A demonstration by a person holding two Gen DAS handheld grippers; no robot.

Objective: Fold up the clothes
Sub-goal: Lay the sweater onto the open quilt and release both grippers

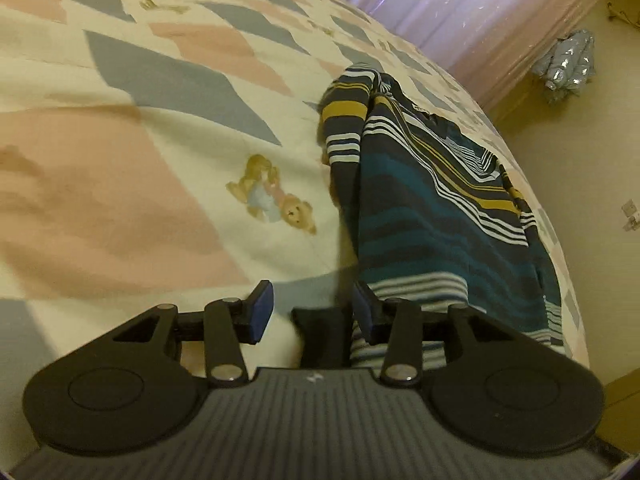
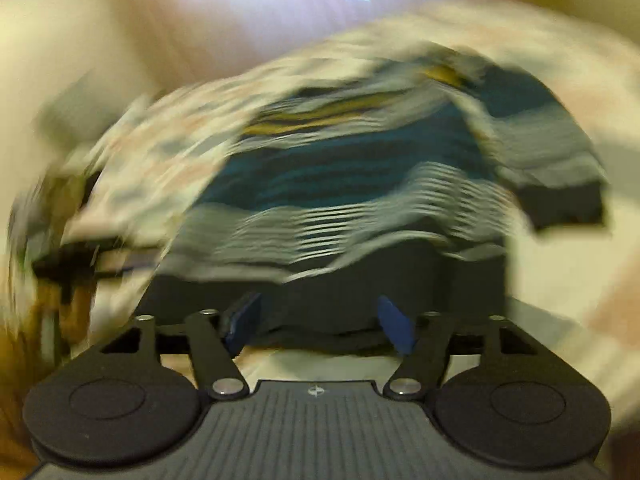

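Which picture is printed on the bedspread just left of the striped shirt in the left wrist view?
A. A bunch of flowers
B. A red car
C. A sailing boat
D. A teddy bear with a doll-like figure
D: the bedspread shows a teddy bear print, a brown bear beside a small fair-haired figure, left of the striped shirt.

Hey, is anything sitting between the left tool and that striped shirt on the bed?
Nothing visible. The left tool is open right at the near hem of the striped shirt, with only bare patchwork bedspread beside it.
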